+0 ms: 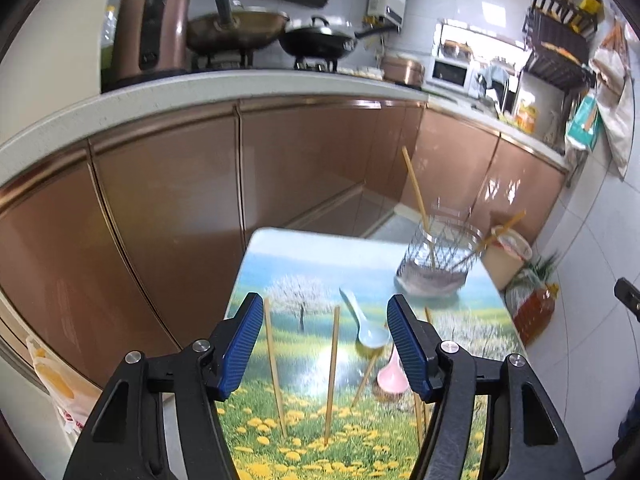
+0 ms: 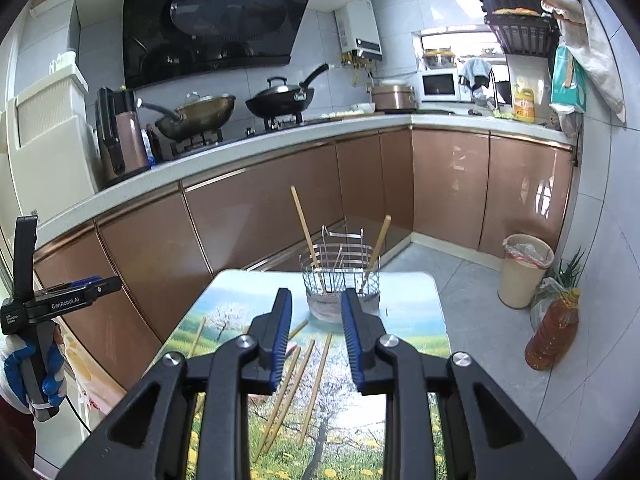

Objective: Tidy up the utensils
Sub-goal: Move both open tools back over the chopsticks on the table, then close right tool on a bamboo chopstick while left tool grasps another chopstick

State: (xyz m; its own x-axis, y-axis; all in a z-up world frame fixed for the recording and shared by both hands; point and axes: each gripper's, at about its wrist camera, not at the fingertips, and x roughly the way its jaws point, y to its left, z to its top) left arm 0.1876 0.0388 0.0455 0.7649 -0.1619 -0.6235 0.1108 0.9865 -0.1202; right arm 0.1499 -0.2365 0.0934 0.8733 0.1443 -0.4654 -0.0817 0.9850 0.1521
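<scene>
A wire utensil basket (image 1: 438, 258) stands at the far right of the picture-printed table (image 1: 280, 256) and holds two wooden chopsticks (image 1: 416, 192); it also shows in the right wrist view (image 2: 340, 280). Several loose chopsticks (image 1: 332, 372) lie on the table, with a pale blue spoon (image 1: 366, 326) and a pink spoon (image 1: 392, 374). My left gripper (image 1: 324, 344) is open and empty above them. My right gripper (image 2: 316, 340) is open and empty above several chopsticks (image 2: 296, 384), short of the basket.
Brown kitchen cabinets (image 1: 160, 208) and a counter with woks (image 2: 200, 114) run behind the table. A bin (image 2: 524, 270) and an oil bottle (image 2: 554, 334) stand on the floor to the right. The left hand-held gripper (image 2: 48, 304) shows at the left edge of the right wrist view.
</scene>
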